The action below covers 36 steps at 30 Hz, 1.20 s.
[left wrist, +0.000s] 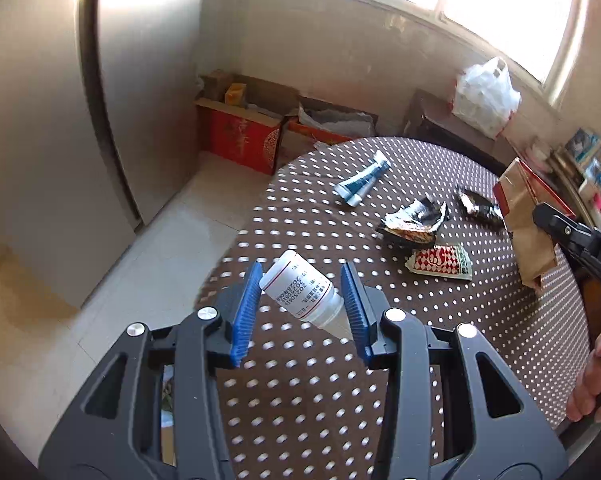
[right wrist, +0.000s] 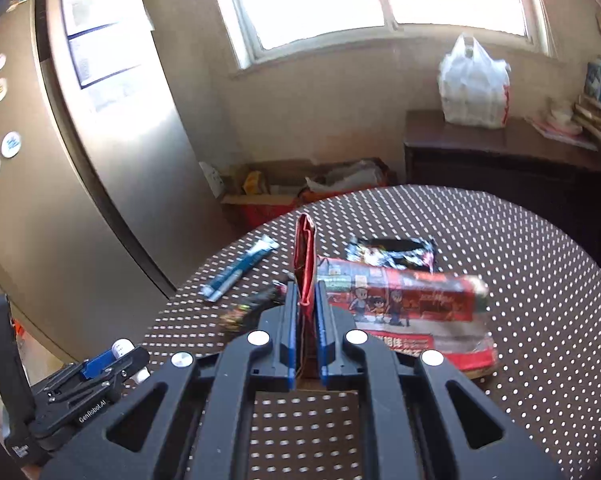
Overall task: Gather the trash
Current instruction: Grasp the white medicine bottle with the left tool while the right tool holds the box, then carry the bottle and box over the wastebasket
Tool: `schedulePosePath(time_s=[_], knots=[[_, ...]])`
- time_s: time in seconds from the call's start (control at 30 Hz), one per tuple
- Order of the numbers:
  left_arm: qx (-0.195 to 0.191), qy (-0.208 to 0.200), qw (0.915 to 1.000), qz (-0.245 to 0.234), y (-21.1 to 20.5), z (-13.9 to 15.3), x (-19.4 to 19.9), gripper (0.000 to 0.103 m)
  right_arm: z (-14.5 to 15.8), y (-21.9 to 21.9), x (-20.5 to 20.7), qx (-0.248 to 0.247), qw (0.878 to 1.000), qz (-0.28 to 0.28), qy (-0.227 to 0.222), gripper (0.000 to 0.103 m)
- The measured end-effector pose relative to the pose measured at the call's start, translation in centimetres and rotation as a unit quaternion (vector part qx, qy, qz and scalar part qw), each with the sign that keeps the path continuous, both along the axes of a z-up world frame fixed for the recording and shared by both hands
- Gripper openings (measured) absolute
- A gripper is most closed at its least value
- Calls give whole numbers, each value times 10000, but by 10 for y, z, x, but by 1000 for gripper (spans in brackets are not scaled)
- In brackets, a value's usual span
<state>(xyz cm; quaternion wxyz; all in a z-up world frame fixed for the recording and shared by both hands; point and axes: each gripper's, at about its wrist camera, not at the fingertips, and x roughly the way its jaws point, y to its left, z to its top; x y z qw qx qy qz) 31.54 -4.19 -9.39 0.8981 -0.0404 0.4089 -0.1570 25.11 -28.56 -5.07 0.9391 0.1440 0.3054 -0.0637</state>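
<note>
A small white bottle lies between the blue pads of my left gripper, whose jaws stand apart around it without clearly pressing it, above the near edge of the round dotted table. The bottle also shows in the right wrist view. My right gripper is shut on the edge of a red and brown paper bag, also seen in the left wrist view. A blue tube, crumpled wrappers and a red packet lie on the table.
A grey fridge stands at the left. Cardboard boxes sit on the floor by the wall. A white plastic bag rests on a dark cabinet behind the table. Shelves with books are at the right.
</note>
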Motion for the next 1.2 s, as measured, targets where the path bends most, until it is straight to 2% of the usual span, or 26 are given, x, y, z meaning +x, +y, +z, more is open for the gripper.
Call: schedulePosePath(time_s=[0.37,0.57,0.77,0.97,1.2], knots=[[95,-691,9957,608,66,47,-40,40,46,63,-24,-111,9959,672,-591,5],[327,-1283,9868,937,101,77,-77,40,76,109,-37,-152,9866,1337,-927,5],[631,-1656,9749,1346,136,97,-113,40,87,172,-42,-76,9707,2159,-1053,5],[756,-1683,9660,1812,174,99,-133,40,78,236,-37,29,9551,2831,-872,5],[799,-1336,9616,2260,222,79,-136,40,51,300,-26,161,9426,3300,-491,5]])
